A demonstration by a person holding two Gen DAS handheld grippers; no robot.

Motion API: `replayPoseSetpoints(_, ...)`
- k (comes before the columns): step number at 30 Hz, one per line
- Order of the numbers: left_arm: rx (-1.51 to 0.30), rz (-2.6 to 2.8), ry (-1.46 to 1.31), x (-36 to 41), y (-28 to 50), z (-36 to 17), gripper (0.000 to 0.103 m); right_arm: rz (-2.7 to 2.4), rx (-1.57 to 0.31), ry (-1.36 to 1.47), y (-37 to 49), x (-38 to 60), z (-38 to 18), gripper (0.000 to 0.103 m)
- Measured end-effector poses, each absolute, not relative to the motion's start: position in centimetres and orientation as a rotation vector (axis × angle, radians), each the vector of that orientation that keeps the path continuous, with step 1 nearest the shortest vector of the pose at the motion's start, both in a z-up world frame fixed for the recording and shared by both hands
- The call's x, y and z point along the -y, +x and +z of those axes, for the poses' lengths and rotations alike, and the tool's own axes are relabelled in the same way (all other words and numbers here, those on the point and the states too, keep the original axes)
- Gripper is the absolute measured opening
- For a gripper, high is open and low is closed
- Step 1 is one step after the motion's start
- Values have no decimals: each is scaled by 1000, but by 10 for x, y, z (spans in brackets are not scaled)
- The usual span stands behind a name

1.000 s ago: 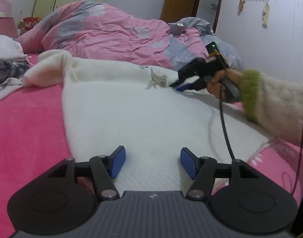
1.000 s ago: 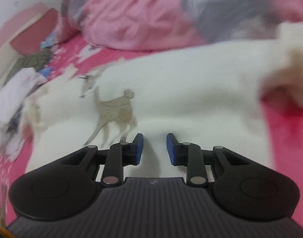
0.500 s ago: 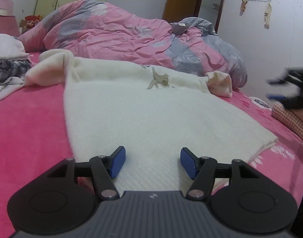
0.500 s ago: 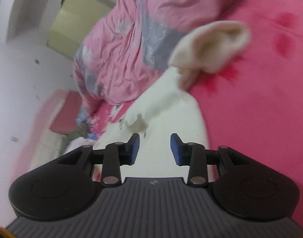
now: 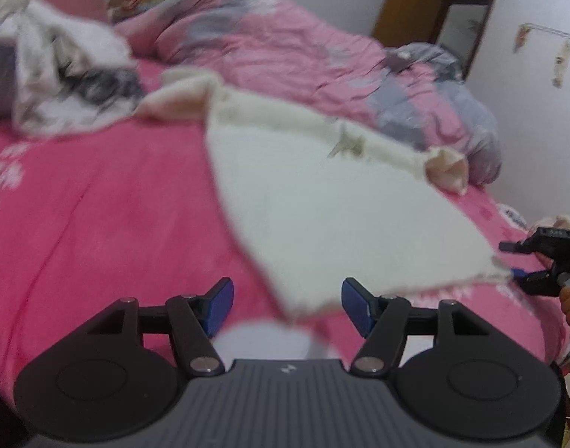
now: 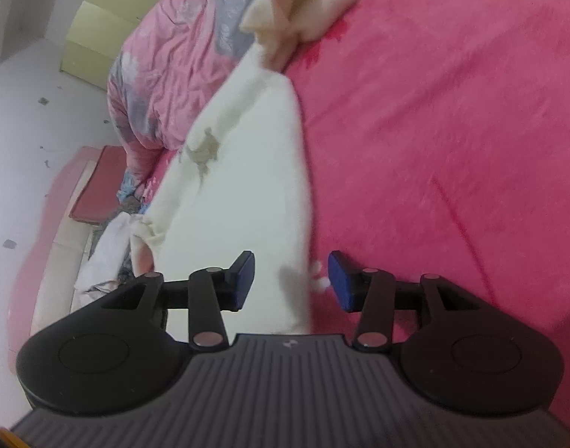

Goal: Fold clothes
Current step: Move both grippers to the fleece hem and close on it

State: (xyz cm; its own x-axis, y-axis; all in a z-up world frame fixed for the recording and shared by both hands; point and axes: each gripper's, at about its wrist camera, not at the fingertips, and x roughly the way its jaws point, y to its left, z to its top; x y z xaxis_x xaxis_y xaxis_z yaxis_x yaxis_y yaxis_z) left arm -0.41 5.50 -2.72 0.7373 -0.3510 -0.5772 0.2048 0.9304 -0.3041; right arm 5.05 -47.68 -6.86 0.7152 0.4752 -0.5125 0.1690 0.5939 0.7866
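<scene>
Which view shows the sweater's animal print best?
The right wrist view: the print on the white sweater is larger and fairly sharp. In the left wrist view it is smaller and motion-blurred.

Pink bedsheet (image 5: 98, 224), rumpled duvet (image 5: 285, 59), wooden door (image 5: 404, 7)

Left wrist view: bare pink bed sheet (image 5: 98, 216) fills the left half of the frame, open for passage. The white sweater (image 5: 322, 216) covers the centre; its near hem lies between the parted fingers of the left claw (image 5: 287, 308). A rumpled pink quilt (image 5: 285, 56) bounds the upper frame, and a pile of clothes (image 5: 61, 86) blocks the upper left. Right wrist view: open sheet occupies the right half; the sweater's edge lies between the spread fingers of the right claw (image 6: 291, 282).
</scene>
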Motion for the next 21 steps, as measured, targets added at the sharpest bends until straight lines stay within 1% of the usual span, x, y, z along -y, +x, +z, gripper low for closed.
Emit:
replayPoseSetpoints(4,-701,-306,-282,-64,-14,-33,65,228,-747,943,43,479,-74,44)
replayPoseSetpoints(9,-720,-326,-364,-63,3,-37,65,236,-740,966,43,482,-77,44)
replayPoseSetpoints(14,-739,-346,-446,-62,21,-42,58,244,-732,989,43,485,-80,45)
replayPoseSetpoints(21,-746,-379,-537,-68,33,-49,57,256,-740,994,44,487,-82,45)
